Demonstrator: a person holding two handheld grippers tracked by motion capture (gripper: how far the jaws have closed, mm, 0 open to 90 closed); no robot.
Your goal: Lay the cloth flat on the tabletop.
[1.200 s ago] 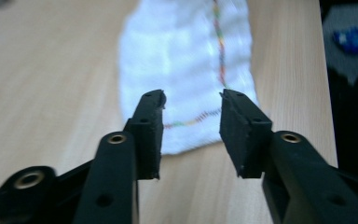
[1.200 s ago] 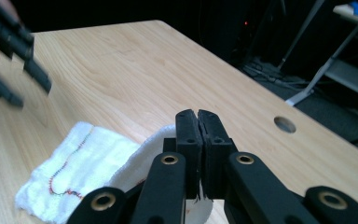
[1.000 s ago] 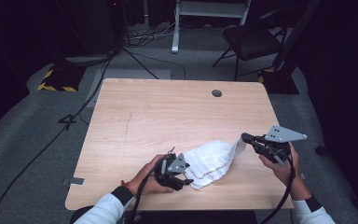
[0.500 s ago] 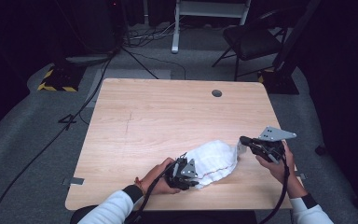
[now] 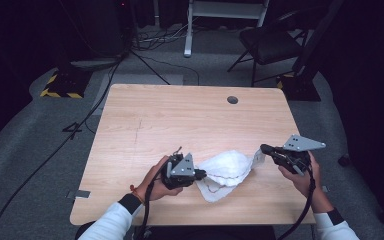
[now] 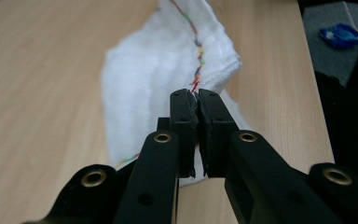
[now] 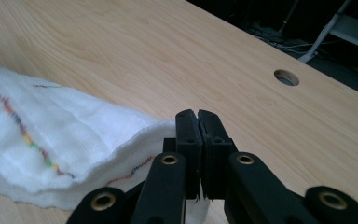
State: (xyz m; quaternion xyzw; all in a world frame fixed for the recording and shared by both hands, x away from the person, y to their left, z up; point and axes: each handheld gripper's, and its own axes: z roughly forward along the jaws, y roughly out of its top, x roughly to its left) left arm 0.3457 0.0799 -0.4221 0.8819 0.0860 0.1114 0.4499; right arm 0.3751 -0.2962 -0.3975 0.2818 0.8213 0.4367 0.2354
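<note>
A white cloth (image 5: 225,172) with a multicoloured stitched hem lies bunched on the wooden table (image 5: 180,120) near its front edge. My left gripper (image 5: 201,174) is shut on the cloth's left edge; in the left gripper view the cloth (image 6: 163,60) stretches away from the closed jaws, the coloured stitching pinched between them. My right gripper (image 5: 264,149) is shut on the cloth's right corner, which is lifted off the table. In the right gripper view the cloth (image 7: 60,140) hangs to the left of the closed jaws (image 7: 198,116).
A round cable hole (image 5: 232,100) sits near the table's far edge, also in the right gripper view as a hole (image 7: 286,77). Beyond the table stand a chair (image 5: 270,45) and a white stand (image 5: 220,15). Cables run over the grey floor at left.
My left gripper slid right along the front of the table and closed on the cloth's left edge. The right gripper shifted slightly left and down with its corner; the cloth bunched up between them.
</note>
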